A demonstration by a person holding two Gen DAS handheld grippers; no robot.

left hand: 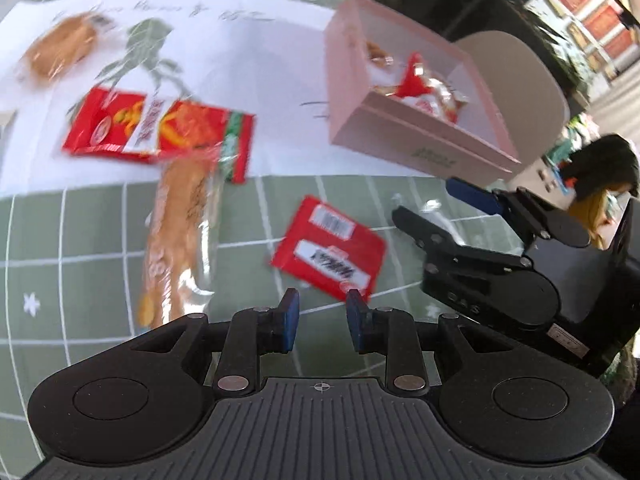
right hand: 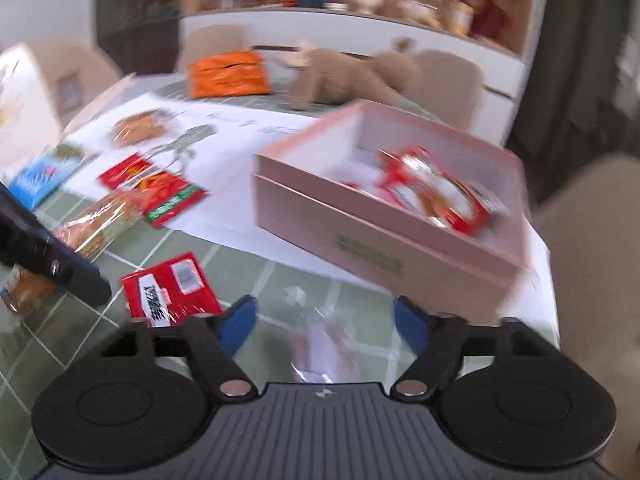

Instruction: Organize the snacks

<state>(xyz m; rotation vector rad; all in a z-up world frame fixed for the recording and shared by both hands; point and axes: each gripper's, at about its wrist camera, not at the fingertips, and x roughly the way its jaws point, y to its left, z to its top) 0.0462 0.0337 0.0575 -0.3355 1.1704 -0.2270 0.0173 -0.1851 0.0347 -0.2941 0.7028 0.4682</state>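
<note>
Here both hand-held grippers gape empty — left hand-held gripper [left hand: 322,322], right hand-held gripper [right hand: 325,322] — near a glossy red packet [left hand: 329,249].

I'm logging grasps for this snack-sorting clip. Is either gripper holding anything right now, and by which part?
Nothing is held. The left gripper hangs empty above the red packet. The right gripper stands open over a clear wrapper, pads not touching it.

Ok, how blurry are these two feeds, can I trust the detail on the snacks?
Left wrist view: moderate motion smear, barcode on the red packet still discernible. Right wrist view: heavier blur, pink box edges ghosted, clear wrapper between the jaws barely resolved. Fisheye bends the tablecloth grid in both.
</note>
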